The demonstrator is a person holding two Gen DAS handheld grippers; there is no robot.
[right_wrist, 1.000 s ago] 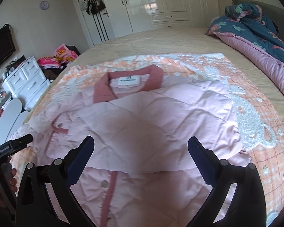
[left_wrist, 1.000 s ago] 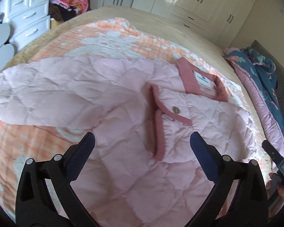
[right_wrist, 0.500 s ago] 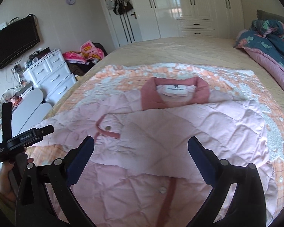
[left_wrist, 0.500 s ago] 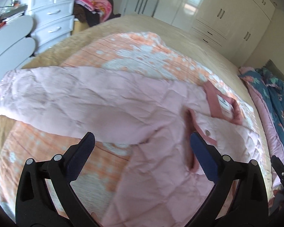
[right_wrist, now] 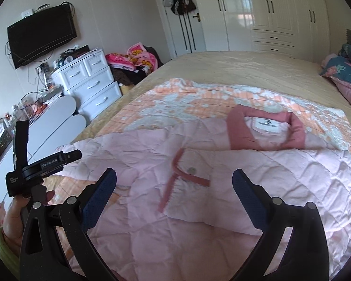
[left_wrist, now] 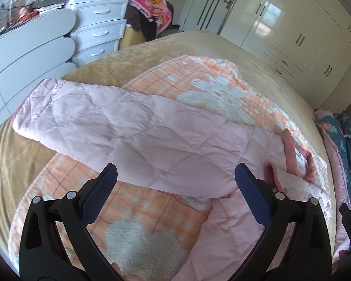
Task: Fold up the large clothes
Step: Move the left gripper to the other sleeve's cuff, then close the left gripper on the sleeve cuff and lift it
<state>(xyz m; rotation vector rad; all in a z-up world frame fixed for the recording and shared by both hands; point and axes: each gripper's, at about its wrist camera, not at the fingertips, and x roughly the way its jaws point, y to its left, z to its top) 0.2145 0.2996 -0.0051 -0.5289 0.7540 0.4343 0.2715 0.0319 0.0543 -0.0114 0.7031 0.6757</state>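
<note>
Spread over the orange blanket (left_wrist: 138, 201) on the bed, the pink jacket (right_wrist: 222, 187) fills mid-frame. One sleeve (left_wrist: 110, 128) lies unfolded toward the left. Both the left gripper (left_wrist: 175, 178) and right gripper (right_wrist: 174, 180) hover with jaws spread, empty; folding that sleeve inward looks next.

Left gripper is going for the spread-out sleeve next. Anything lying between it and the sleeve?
Nothing visible. The left gripper hangs open over the sleeve of the pink quilted jacket, with only the orange blanket lying under it.
</note>
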